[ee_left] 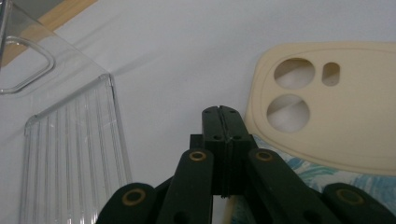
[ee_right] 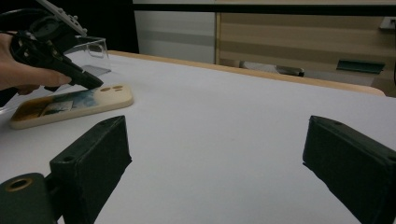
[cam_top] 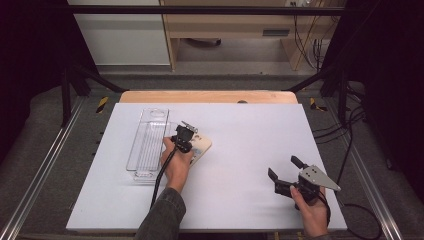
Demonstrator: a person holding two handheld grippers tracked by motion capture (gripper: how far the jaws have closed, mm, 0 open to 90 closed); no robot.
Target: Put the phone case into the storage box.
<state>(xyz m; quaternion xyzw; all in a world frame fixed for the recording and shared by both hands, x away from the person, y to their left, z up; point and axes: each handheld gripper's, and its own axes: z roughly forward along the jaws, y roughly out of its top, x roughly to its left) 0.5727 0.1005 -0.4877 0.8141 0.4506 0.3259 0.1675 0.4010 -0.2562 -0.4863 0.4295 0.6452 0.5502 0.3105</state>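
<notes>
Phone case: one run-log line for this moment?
left tongs: shut, at phone case | right tongs: open, empty | clear tray: beside case

Black two-jaw tools (cam_top: 285, 175), brass-ringed pivots (grey three-cornered plate on right), dark grey sleeve (cam_top: 162, 217)

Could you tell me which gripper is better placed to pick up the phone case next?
Left, probably. The left gripper, jaws shut, hovers at the phone case beside the clear tray; the right gripper waits open, far off.
</notes>
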